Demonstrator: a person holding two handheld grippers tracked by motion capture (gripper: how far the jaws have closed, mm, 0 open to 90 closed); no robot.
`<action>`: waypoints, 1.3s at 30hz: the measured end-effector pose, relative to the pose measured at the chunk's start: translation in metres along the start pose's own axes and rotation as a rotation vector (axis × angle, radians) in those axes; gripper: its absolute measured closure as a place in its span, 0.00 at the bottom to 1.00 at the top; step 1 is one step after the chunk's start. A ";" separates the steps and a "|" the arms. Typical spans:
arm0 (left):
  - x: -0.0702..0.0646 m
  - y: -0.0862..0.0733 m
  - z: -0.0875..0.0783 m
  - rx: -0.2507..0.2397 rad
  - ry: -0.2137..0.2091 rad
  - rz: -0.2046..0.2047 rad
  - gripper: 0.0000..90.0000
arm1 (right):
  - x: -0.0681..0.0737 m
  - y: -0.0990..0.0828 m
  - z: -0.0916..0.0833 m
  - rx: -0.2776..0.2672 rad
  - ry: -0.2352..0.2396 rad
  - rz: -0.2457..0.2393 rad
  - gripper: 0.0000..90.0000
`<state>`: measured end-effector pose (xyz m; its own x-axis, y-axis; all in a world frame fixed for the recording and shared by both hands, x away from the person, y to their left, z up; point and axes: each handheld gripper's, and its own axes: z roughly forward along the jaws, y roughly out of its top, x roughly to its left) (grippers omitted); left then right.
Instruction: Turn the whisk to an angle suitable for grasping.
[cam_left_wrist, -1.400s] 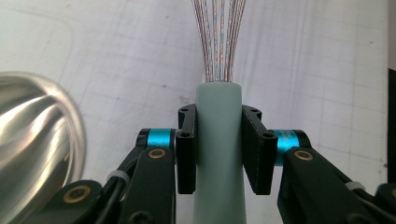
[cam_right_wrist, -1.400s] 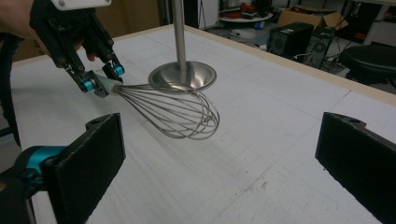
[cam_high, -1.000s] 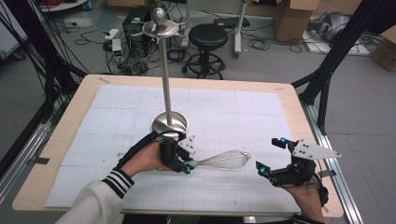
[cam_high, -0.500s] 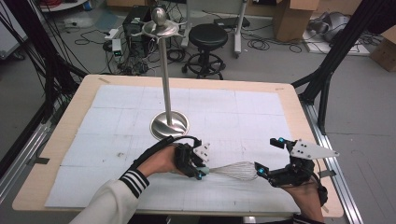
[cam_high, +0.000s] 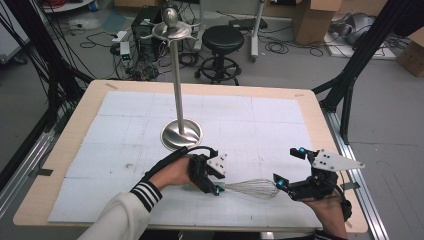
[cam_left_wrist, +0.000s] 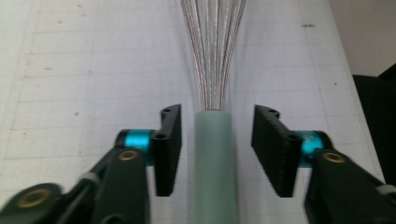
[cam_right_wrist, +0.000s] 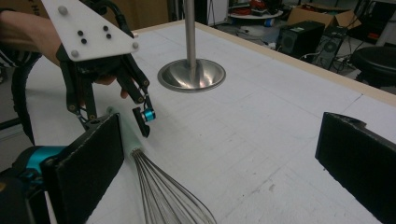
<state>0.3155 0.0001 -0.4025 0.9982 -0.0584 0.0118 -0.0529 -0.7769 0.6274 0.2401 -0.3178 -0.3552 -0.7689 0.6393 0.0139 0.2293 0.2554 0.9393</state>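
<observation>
A wire whisk (cam_high: 252, 188) with a pale green handle (cam_left_wrist: 213, 158) lies on the white grid mat near the table's front edge. My left gripper (cam_high: 218, 189) straddles that handle. Its jaws have just been opening, and both pads (cam_left_wrist: 169, 149) now stand clear of the handle with a gap on each side. The wires (cam_left_wrist: 212, 46) fan away ahead of it. My right gripper (cam_high: 290, 167) sits open just right of the whisk's wire end. In the right gripper view the whisk (cam_right_wrist: 163, 191) passes by the right gripper's (cam_right_wrist: 224, 154) left jaw, with the left gripper (cam_right_wrist: 123, 119) beyond.
A tall metal stand with a round dished base (cam_high: 181, 134) rises from the middle of the mat, just behind the left hand; its base (cam_right_wrist: 191, 74) also shows in the right gripper view. The wooden table edge (cam_high: 320, 125) runs along the right. A stool (cam_high: 222, 37) and boxes stand on the floor beyond.
The left hand carried the whisk right and toward the near edge, down onto the mat, then its jaws opened off the handle. The right gripper kept still.
</observation>
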 end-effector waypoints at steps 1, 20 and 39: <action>0.001 -0.001 -0.002 -0.010 0.005 -0.009 0.48 | 0.000 0.000 0.000 0.001 -0.001 0.000 0.01; -0.015 -0.033 -0.096 -0.221 0.188 -0.094 0.02 | 0.004 0.002 0.003 0.006 0.003 -0.006 0.01; -0.042 -0.110 -0.169 -0.398 0.375 -0.197 0.02 | 0.005 0.002 0.007 0.018 0.010 -0.009 0.01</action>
<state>0.2838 0.1939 -0.3403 0.9335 0.3458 0.0944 0.0771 -0.4508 0.8893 0.2411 -0.3084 -0.3553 -0.7766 0.6299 0.0086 0.2326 0.2741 0.9331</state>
